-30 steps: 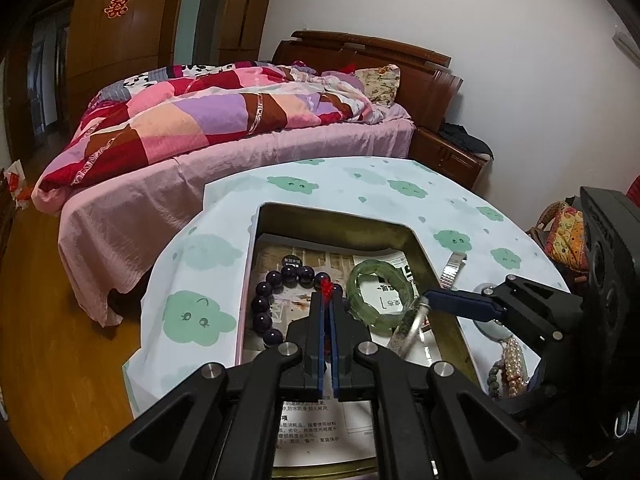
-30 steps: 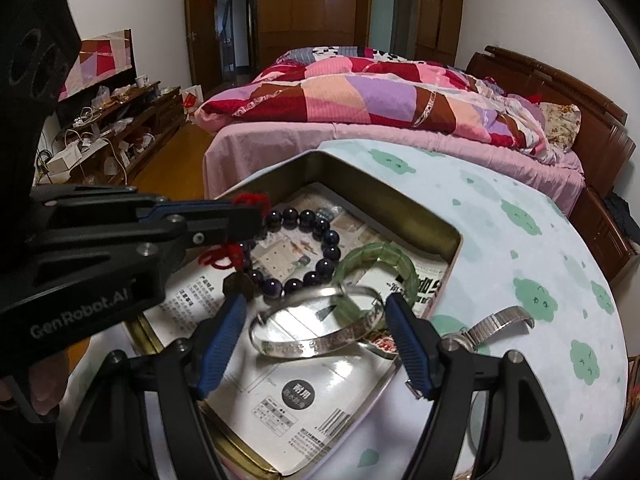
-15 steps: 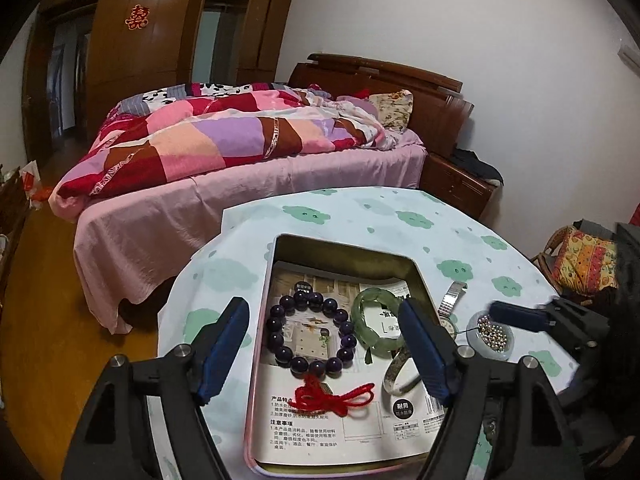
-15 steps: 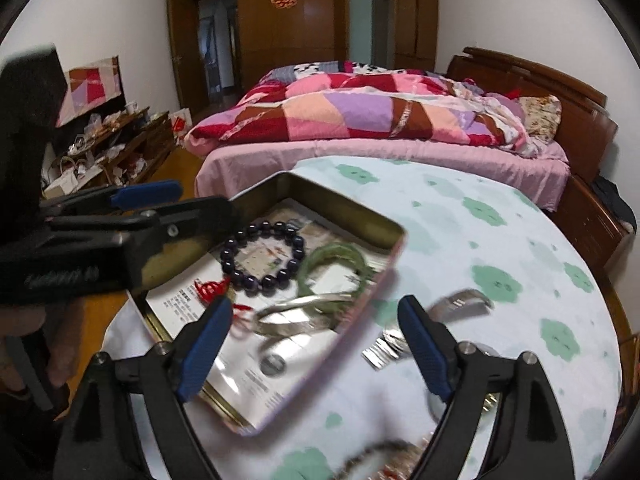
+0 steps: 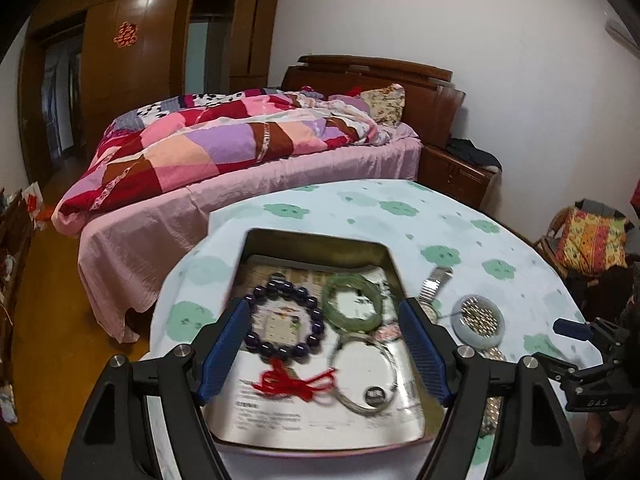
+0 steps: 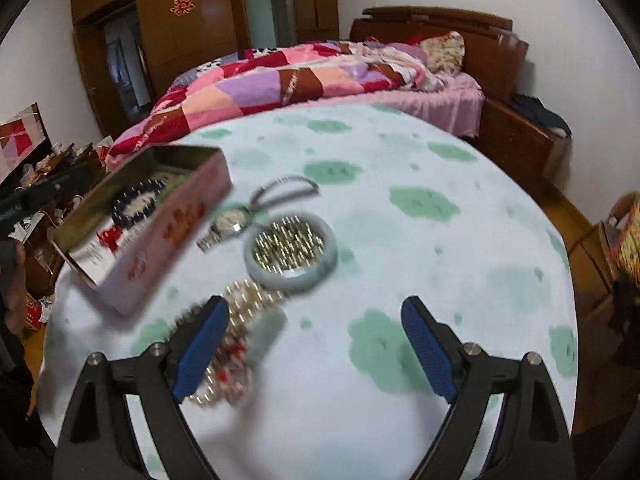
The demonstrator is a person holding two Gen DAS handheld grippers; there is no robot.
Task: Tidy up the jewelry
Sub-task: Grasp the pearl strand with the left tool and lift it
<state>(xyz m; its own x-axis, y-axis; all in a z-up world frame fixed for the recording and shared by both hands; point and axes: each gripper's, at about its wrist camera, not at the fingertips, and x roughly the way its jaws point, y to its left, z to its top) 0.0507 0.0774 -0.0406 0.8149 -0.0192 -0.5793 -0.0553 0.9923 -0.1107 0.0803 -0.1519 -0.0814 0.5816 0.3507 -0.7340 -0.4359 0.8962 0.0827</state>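
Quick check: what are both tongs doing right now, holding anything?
Left tongs: open, empty, above the tin.
Right tongs: open, empty, over the table.

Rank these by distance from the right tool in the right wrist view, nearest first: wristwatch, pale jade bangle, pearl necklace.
1. pearl necklace, beside the right tool's left finger.
2. pale jade bangle, ahead at the table's middle.
3. wristwatch, just beyond the bangle, next to the tin.
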